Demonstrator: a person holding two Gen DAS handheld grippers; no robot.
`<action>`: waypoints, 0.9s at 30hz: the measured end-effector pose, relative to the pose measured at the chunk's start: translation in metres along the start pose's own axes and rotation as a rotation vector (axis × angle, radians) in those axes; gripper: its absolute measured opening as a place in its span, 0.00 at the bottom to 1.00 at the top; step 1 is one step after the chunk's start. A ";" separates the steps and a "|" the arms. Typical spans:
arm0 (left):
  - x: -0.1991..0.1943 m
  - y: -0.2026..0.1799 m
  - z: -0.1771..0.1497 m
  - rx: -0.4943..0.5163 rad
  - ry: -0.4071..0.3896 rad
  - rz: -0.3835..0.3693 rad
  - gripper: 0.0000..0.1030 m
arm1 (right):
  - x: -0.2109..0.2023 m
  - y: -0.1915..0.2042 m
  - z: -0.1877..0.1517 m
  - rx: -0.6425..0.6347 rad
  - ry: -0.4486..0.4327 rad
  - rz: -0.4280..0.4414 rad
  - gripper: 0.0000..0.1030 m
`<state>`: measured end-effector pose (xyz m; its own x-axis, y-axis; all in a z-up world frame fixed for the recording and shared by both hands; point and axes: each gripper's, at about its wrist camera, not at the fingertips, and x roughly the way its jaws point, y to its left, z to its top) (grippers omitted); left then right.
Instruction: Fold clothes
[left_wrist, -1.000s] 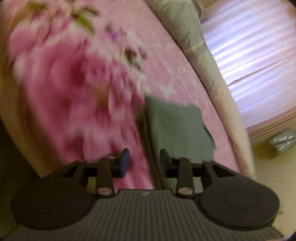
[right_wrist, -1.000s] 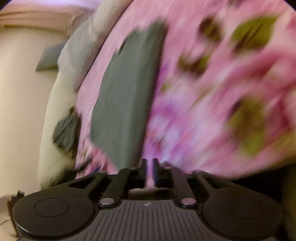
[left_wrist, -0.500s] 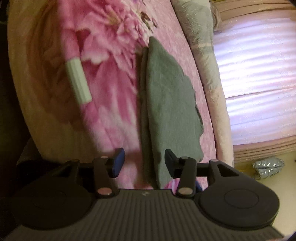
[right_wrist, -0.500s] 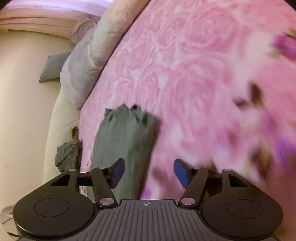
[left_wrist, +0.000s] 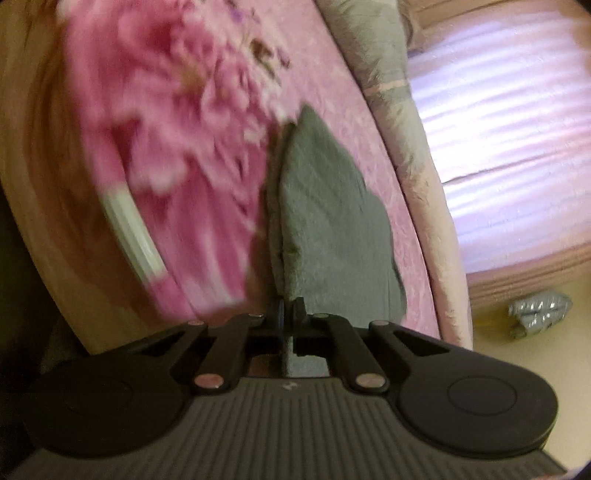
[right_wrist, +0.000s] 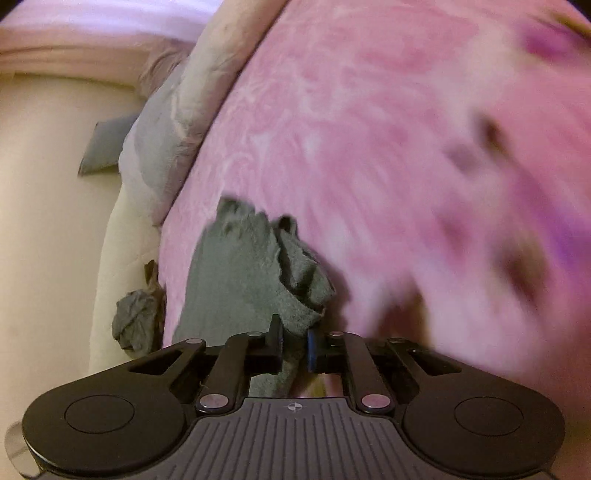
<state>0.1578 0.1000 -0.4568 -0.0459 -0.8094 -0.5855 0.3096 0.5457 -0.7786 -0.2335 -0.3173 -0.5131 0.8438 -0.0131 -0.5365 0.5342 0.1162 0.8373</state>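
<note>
We have the grey garment (left_wrist: 332, 221) lying folded lengthwise on the pink floral bedspread (left_wrist: 177, 147), low in the centre of both views. Our left gripper (left_wrist: 288, 314) is pinched tight on its near folded edge. Our right gripper (right_wrist: 293, 338) is closing on the other end, bunched cloth between its jaws, so we judge both ends are taken for the next fold.
</note>
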 end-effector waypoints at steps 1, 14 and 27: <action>-0.003 0.002 0.008 0.021 0.011 0.008 0.01 | -0.009 -0.003 -0.017 0.020 0.003 0.001 0.09; 0.032 -0.011 0.102 0.256 0.100 0.000 0.40 | -0.045 0.045 0.011 -0.335 -0.034 -0.022 0.65; 0.118 -0.028 0.139 0.274 0.184 -0.128 0.04 | 0.094 0.074 0.069 -0.467 0.173 0.013 0.07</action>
<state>0.2753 -0.0412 -0.4725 -0.2632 -0.8014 -0.5371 0.5325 0.3436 -0.7736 -0.1111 -0.3781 -0.4942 0.8082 0.1518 -0.5690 0.4101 0.5484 0.7288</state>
